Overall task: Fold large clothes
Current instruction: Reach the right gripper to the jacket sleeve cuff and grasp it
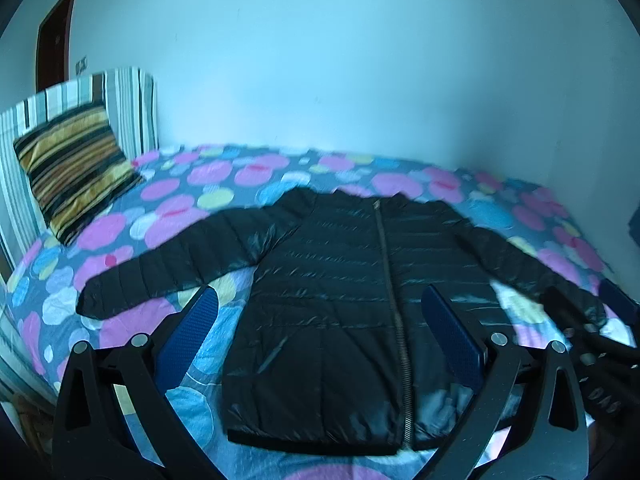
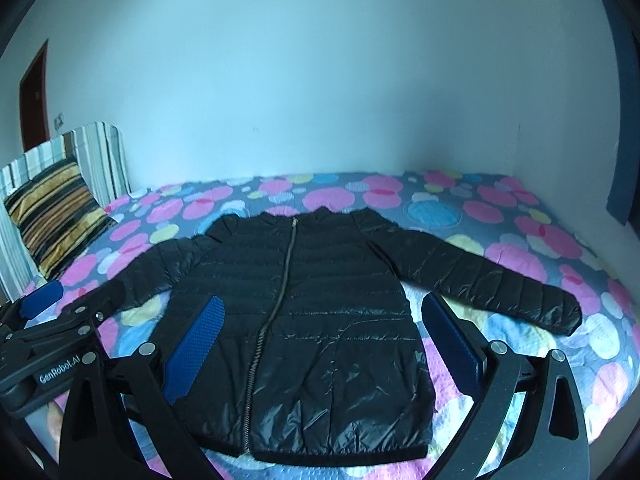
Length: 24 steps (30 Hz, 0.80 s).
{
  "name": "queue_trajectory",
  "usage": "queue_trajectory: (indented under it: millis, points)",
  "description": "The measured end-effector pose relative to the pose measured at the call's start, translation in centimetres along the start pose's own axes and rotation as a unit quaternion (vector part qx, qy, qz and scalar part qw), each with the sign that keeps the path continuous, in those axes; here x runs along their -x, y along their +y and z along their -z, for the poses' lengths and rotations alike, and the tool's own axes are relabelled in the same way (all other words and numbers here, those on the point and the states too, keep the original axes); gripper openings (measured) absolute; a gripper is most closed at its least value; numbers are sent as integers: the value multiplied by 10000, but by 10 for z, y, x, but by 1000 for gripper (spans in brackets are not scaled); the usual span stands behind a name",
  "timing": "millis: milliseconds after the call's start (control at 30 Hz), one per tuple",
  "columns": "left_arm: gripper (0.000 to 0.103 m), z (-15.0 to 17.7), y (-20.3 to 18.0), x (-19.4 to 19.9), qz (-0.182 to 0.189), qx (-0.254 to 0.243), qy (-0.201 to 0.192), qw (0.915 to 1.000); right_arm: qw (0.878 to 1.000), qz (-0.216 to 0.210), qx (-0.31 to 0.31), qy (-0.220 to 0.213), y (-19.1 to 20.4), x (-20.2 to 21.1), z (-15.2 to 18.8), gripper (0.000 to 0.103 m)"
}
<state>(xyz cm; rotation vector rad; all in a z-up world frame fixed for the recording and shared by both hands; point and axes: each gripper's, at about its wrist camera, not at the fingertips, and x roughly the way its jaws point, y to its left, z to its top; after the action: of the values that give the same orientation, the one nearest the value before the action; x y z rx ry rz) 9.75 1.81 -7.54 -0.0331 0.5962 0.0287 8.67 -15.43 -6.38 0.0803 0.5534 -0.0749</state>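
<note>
A black quilted puffer jacket (image 1: pixel 320 256) (image 2: pixel 304 280) lies flat and zipped on the bed, collar toward the wall and both sleeves spread out sideways. My left gripper (image 1: pixel 320 340) hovers open over the jacket's lower left half, its blue pads (image 1: pixel 188 336) wide apart with nothing between them. My right gripper (image 2: pixel 324 348) is also open and empty, above the jacket's lower right half. Each gripper shows at the edge of the other's view: the right gripper (image 1: pixel 592 304) near the right cuff, the left gripper (image 2: pixel 72 300) near the left sleeve.
The bed's sheet (image 1: pixel 240 176) (image 2: pixel 520 240) has pink, blue and yellow circles. A striped pillow (image 1: pixel 72 168) (image 2: pixel 52 220) leans on a striped headboard (image 1: pixel 128 100) at the left. A pale wall runs behind the bed, with a brown door (image 1: pixel 56 40) far left.
</note>
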Motion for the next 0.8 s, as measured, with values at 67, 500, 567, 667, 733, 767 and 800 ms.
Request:
queue_trajectory:
  millis: [67,500,567,667,733,767,800]
  points:
    - [101,-2,10,-26,-145,78,188,9997,9998,76,-75,155,-6,-18,1,98]
    - [101,-5,87,-174,-1690,188,1006,9803,9848,1134,-904,953,-107,-126,4,98]
    - [101,1,103,-194,-2036,126,1187,9718,9789,1399,-1061,1047,-132,-135,7,98]
    - [101,14,131,-218,-2367,228,1455,9604,9660,1826,-1405,1176,-178,-143,13,98]
    - [101,25,147,-231,-2596,256,1610,9518,9562,2085,-1648,1224,-208,-145,17,98]
    - [101,30,154,-236,-2700,247,1692,9475,9530,2170,-1715,1237,-216,-145,18,98]
    - [101,34,159,-241,-2747,253,1753,9451,9465,2344,-1831,1255,-235,-145,21,98]
